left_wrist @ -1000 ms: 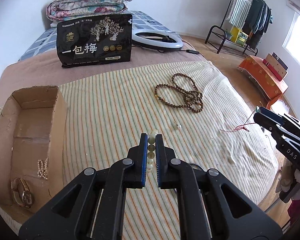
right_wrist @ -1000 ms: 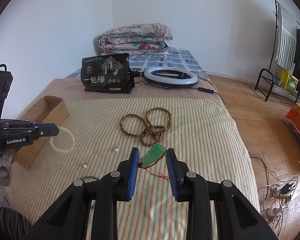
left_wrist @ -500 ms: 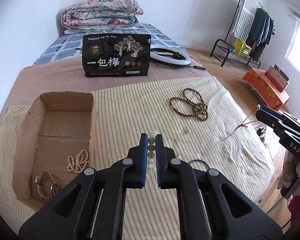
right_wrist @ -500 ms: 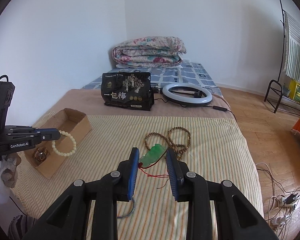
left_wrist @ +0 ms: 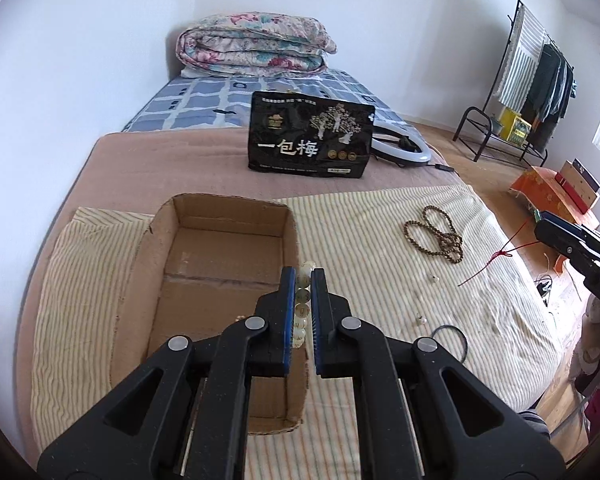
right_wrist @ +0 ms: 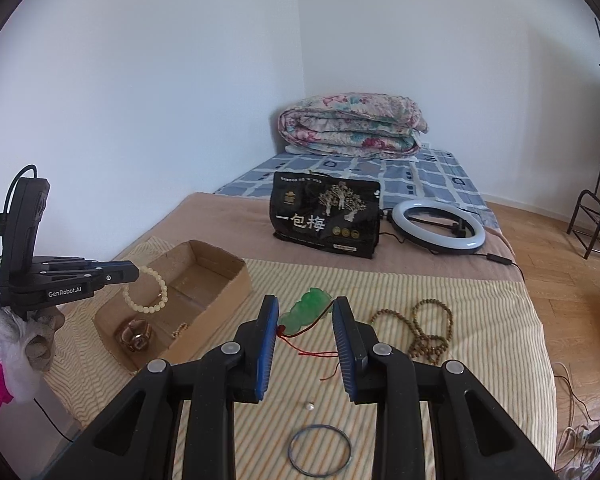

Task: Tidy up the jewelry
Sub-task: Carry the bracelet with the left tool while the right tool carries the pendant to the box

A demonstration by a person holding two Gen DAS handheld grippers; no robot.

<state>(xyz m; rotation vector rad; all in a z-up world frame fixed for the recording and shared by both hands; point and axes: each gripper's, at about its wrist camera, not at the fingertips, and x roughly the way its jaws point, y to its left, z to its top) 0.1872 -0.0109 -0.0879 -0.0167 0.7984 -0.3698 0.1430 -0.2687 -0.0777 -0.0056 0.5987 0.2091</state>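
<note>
My left gripper (left_wrist: 303,280) is shut on a cream bead bracelet (left_wrist: 302,304) and holds it above the right wall of the open cardboard box (left_wrist: 152,240). In the right wrist view the bracelet (right_wrist: 146,294) hangs from the left gripper (right_wrist: 134,274) over the box (right_wrist: 236,280), which holds a watch (right_wrist: 134,338) and a small pearl piece (right_wrist: 180,330). My right gripper (right_wrist: 306,312) is shut on a green jade pendant (right_wrist: 306,312) with a red cord (right_wrist: 316,354), held above the striped cloth.
A brown bead necklace (right_wrist: 424,328) lies on the striped cloth (right_wrist: 480,360). A thin dark ring (right_wrist: 320,452) and a small pearl (right_wrist: 309,407) lie near the front. A black snack bag (right_wrist: 324,220), a ring light (right_wrist: 438,230) and a folded quilt (right_wrist: 352,126) are behind.
Both grippers have moved left. The left gripper carried the bracelet from over the cloth to over the box. The right gripper lifted the pendant and followed toward the box.
</note>
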